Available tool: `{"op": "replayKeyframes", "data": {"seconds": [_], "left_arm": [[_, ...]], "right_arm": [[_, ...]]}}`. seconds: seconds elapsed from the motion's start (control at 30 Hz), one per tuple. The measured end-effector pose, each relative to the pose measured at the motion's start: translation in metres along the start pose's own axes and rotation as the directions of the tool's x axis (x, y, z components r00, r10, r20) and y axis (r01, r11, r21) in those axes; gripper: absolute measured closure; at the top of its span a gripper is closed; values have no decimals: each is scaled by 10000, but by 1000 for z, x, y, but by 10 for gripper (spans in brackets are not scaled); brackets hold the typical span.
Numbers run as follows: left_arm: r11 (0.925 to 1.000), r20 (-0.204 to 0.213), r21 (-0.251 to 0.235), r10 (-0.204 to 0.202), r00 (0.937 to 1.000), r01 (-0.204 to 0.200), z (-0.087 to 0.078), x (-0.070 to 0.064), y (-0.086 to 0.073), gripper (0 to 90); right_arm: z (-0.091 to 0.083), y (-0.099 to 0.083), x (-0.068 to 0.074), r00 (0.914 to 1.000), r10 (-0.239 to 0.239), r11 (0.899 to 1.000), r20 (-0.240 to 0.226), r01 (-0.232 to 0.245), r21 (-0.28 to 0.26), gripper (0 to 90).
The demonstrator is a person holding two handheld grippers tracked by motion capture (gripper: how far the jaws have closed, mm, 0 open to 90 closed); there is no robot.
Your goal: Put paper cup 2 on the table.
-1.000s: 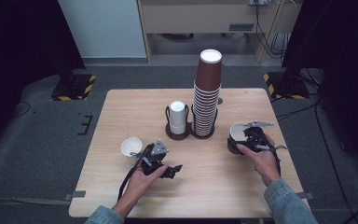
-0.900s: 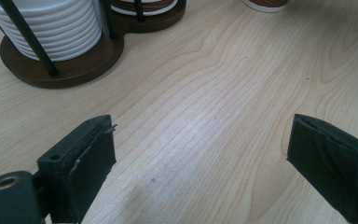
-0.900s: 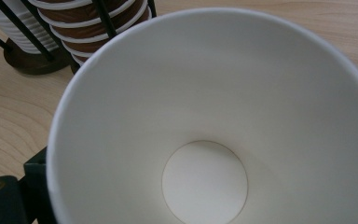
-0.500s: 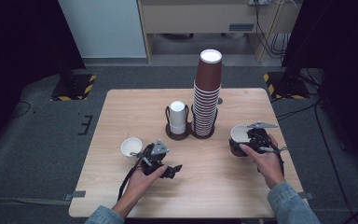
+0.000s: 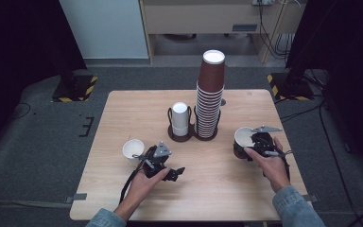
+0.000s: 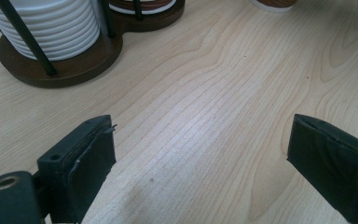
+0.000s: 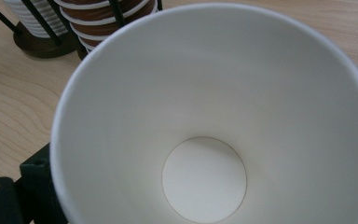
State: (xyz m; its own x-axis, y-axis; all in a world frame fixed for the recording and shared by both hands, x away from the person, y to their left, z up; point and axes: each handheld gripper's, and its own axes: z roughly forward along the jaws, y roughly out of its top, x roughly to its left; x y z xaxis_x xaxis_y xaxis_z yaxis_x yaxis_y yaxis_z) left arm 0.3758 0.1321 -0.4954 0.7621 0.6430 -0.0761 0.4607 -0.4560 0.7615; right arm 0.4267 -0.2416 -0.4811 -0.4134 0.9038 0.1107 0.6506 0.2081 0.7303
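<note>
Brown cup (image 5: 241, 142) in right claw (image 5: 260, 142); white cup (image 5: 133, 149) loose.

— Any lettering on the brown paper cup with the white inside (image 5: 242, 142); a brand, a number, anything?
— None that can be read; its wall is plain brown in the high view, and the right gripper view shows a blank white interior (image 7: 205, 140).
— The tall stack of brown paper cups (image 5: 209, 99) or the short stack of white ones (image 5: 180, 119)?
— No print legible on either; the same for the small white paper cup (image 5: 133, 149) near the left hand.
— The light wooden table (image 5: 132, 109), then; a sticker, a mark?
— Bare grain; nothing written.
— The floor?
— Yellow-and-black striped hazard markings (image 5: 87, 90) at the dark stands; a warning pattern, no words.
</note>
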Motion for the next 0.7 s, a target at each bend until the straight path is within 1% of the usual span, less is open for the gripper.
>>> {"op": "replayKeyframes", "data": {"seconds": [0.1,0.2,0.3,0.33,0.4,0.7], "left_arm": [[10000,-6,11,-1,10000,1,0,0,0,68],[10000,-11,16,-3,10000,3,0,0,0,68],[10000,-17,29,6,10000,-6,0,0,0,67],[10000,-20,35,4,10000,-4,1,0,0,67],[10000,-20,23,4,10000,-4,0,0,0,67],[10000,-14,52,18,10000,-18,1,0,0,66]], "right_arm": [[0,-4,0,10000,-11,10000,27,10,73,39],[-1,-6,-2,10000,37,10000,38,-37,37,39],[-4,-9,-3,10000,24,10000,-77,-24,-5,39],[-4,-9,-3,10000,-22,10000,-73,22,-7,39],[-6,-11,-3,9999,50,10000,-100,-50,31,39],[-16,-16,-6,9999,33,9999,-140,-35,-130,39]]}}
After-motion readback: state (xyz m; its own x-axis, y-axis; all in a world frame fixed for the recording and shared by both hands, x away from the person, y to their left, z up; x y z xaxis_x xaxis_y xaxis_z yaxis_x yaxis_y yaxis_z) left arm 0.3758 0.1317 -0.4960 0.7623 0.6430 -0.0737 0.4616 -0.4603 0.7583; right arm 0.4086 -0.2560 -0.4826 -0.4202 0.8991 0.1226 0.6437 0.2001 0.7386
